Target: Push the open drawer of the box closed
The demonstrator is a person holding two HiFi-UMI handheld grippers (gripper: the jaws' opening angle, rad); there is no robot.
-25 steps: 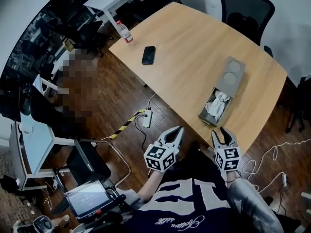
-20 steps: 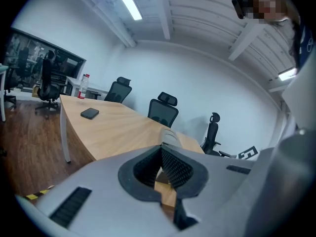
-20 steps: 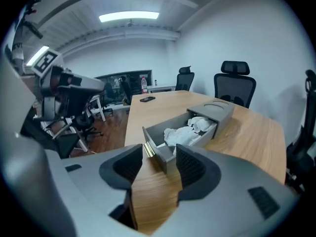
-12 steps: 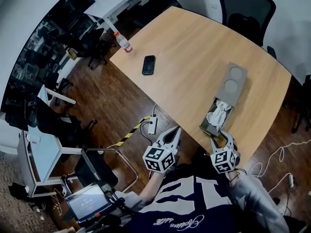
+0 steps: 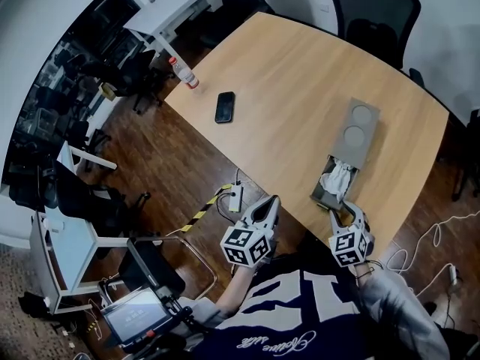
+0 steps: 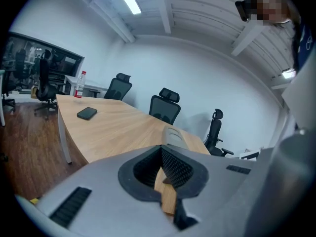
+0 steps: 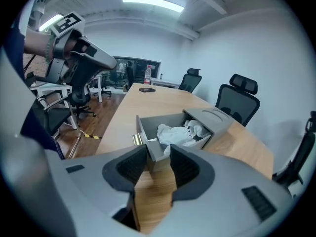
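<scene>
A grey box (image 5: 358,126) lies on the wooden table (image 5: 285,88), and its drawer (image 5: 324,193) is pulled out toward me with white cloth (image 5: 337,175) inside. My right gripper (image 5: 342,211) is at the drawer's front end. In the right gripper view its jaws are closing around the drawer's near corner (image 7: 159,154), which stands between the pads; I see no firm press. The cloth (image 7: 177,132) fills the drawer behind. My left gripper (image 5: 268,205) hangs off the table's near edge, jaws together and empty. The left gripper view shows the box (image 6: 174,136) from the side.
A black phone (image 5: 224,106) and a red-capped bottle (image 5: 183,72) are at the table's far left end. Office chairs (image 5: 371,10) stand behind the table. A power strip (image 5: 235,197) and cables lie on the wood floor below the near edge.
My right gripper has come forward from short of the table edge up to the drawer's front. The left gripper's jaws have come together; it has hardly moved.
</scene>
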